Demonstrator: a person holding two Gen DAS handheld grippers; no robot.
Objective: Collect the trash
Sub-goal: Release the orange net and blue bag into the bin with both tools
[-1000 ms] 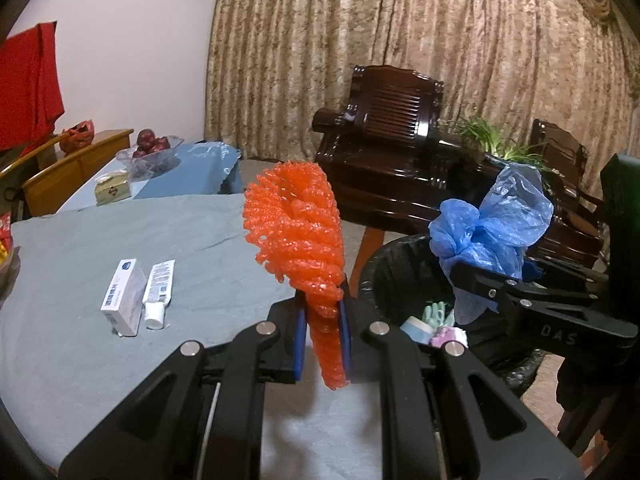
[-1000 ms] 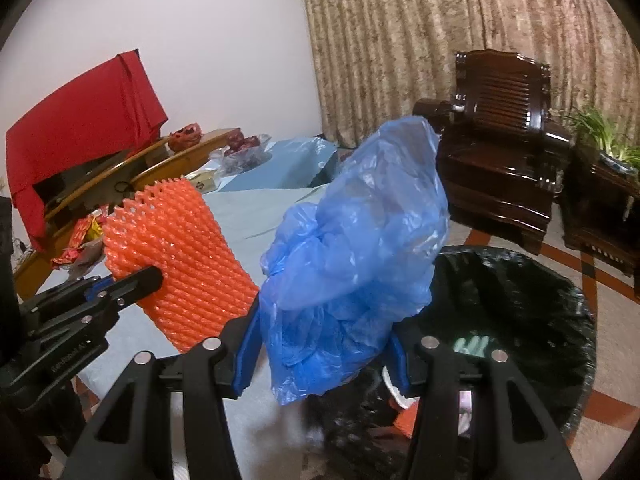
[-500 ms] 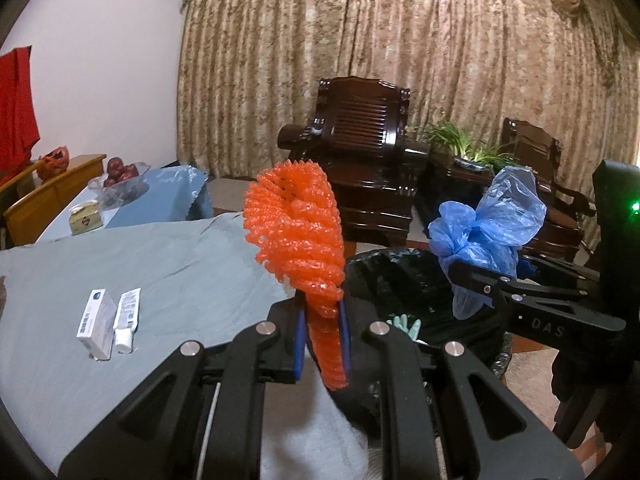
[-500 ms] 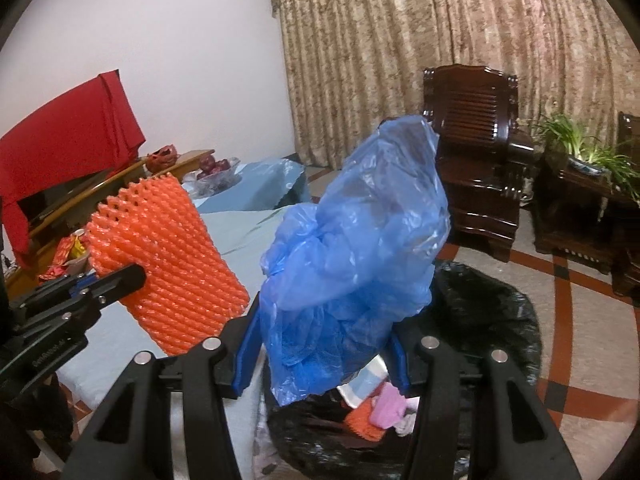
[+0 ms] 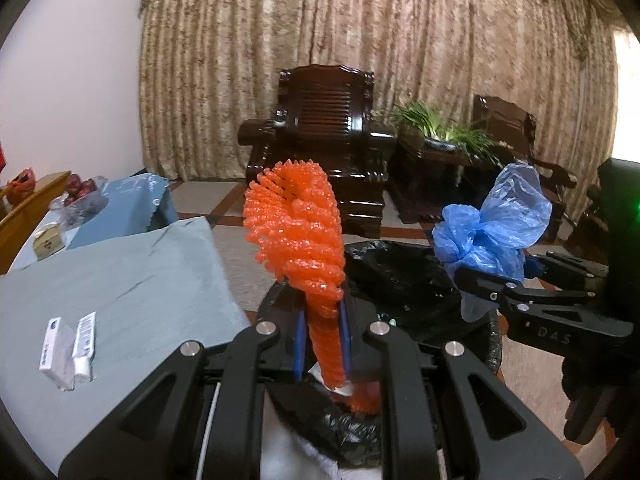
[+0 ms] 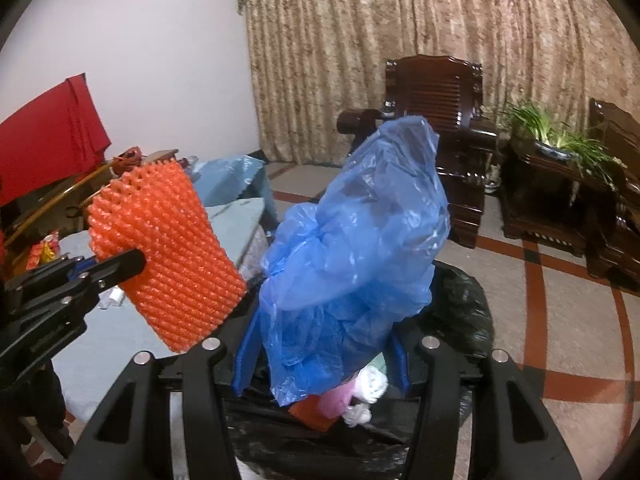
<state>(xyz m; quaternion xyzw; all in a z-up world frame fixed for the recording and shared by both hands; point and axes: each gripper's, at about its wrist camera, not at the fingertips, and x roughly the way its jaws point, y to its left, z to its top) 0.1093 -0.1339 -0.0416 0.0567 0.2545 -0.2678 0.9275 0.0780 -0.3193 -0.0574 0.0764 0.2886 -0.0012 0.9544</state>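
My left gripper (image 5: 322, 340) is shut on an orange foam fruit net (image 5: 298, 236) and holds it upright over the near rim of a black-lined trash bin (image 5: 404, 280). My right gripper (image 6: 322, 368) is shut on a crumpled blue plastic bag (image 6: 360, 248) above the same bin (image 6: 460, 312). The bag also shows in the left wrist view (image 5: 492, 228), and the net in the right wrist view (image 6: 168, 248). Pink, white and orange trash (image 6: 352, 400) lies inside the bin.
A table with a grey-blue cloth (image 5: 120, 280) is on the left, with a small box and a tube (image 5: 70, 346) on it. Dark wooden armchairs (image 5: 324, 136) and a potted plant (image 5: 440, 132) stand behind the bin before a curtain.
Both grippers have moved away from the table and over the bin, still holding their items. The bin now sits directly below both grippers, and the table has slid to the left.
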